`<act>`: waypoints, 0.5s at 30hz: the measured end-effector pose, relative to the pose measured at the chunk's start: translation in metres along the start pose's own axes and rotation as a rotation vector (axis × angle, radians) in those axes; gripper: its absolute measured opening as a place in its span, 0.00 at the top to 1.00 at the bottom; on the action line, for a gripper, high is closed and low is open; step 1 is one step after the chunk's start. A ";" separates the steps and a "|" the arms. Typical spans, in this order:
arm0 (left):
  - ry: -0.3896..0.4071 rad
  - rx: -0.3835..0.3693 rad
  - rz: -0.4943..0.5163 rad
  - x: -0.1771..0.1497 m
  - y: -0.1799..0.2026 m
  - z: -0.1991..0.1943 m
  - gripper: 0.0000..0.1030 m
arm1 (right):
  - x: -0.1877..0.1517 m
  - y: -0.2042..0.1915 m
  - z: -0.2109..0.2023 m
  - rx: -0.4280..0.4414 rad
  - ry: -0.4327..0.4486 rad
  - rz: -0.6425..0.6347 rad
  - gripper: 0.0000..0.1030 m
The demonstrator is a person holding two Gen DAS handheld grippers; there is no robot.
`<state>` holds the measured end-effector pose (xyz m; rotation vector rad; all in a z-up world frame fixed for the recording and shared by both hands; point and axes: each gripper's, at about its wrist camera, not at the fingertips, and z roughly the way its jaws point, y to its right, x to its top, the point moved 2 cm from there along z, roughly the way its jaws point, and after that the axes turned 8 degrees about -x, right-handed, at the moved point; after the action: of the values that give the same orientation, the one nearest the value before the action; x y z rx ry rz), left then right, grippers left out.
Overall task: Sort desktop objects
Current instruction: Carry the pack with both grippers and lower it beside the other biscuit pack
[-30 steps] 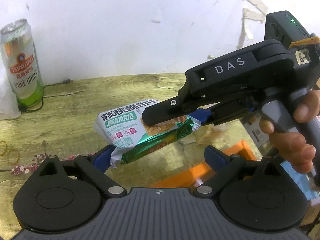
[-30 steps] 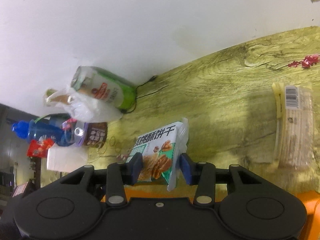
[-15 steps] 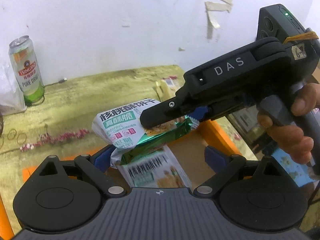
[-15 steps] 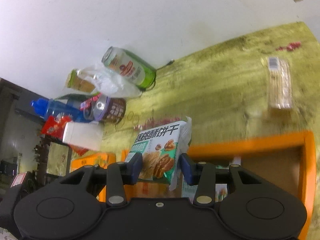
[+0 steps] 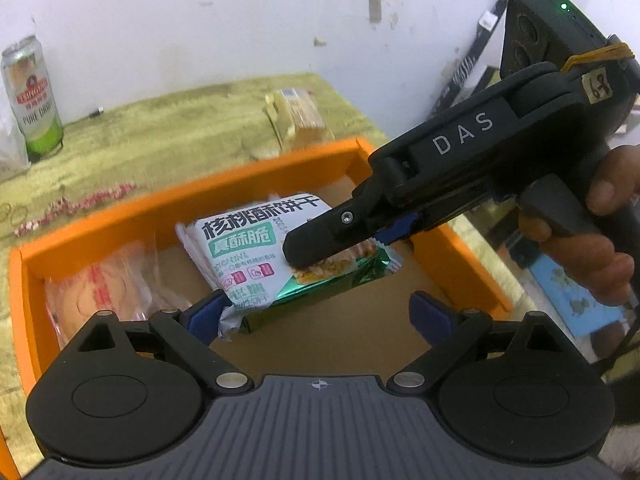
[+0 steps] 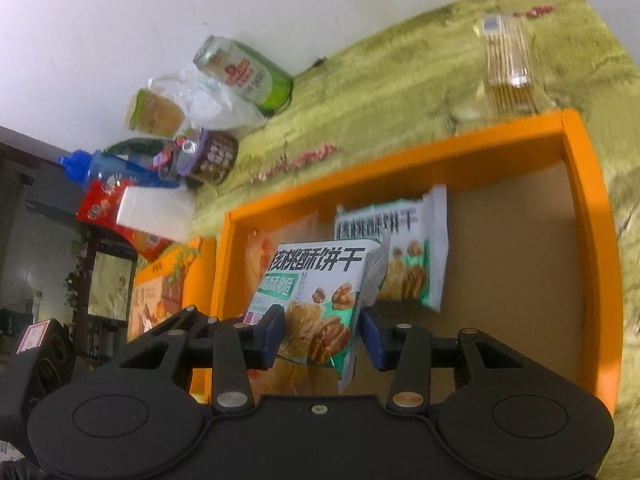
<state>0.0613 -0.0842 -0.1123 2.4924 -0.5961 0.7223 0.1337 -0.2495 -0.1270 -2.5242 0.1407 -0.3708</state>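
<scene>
Walnut biscuit pack [image 6: 316,296] hangs over the orange tray [image 6: 580,184], pinched at its near end between the blue pads of the right gripper [image 6: 322,334], jaws narrow and pressed on the wrapper. Left view: same pack [image 5: 256,256] held by right gripper [image 5: 320,248], a hand [image 5: 592,248] on its handle. Left gripper [image 5: 316,316] spread wide, holding nothing; left pad [image 5: 204,316] just beside the pack's corner, contact unclear. Second identical pack [image 6: 408,256] and a bun bag [image 5: 104,292] lie in the tray. Beer can [image 5: 34,96] stands by the wall.

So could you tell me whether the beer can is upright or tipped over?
Upright: the beer can stands on its base by the wall, top end up.
</scene>
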 end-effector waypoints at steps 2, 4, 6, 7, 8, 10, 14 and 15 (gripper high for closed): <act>-0.021 0.000 0.003 -0.007 0.002 0.004 0.07 | -0.006 0.002 0.003 -0.002 -0.013 0.002 0.60; -0.038 -0.001 -0.002 -0.013 0.003 0.007 0.07 | -0.011 0.005 0.007 -0.004 -0.028 0.008 0.60; -0.053 -0.004 -0.008 -0.018 0.002 0.010 0.07 | -0.016 0.009 0.011 -0.007 -0.043 0.014 0.60; -0.060 -0.005 -0.009 -0.019 0.002 0.012 0.07 | -0.018 0.010 0.013 -0.010 -0.048 0.014 0.60; -0.067 -0.005 -0.009 -0.021 0.002 0.014 0.07 | -0.019 0.011 0.015 -0.013 -0.053 0.013 0.60; -0.082 -0.004 -0.010 -0.025 0.003 0.019 0.07 | -0.021 0.013 0.018 -0.021 -0.063 0.009 0.60; -0.114 -0.006 -0.022 -0.032 0.002 0.026 0.07 | -0.025 0.014 0.023 -0.040 -0.080 -0.021 0.60; -0.121 -0.007 -0.023 -0.033 0.001 0.028 0.07 | -0.026 0.015 0.024 -0.044 -0.084 -0.028 0.60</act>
<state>0.0460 -0.0914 -0.1525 2.5458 -0.6104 0.5626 0.1154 -0.2439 -0.1608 -2.5831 0.0820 -0.2756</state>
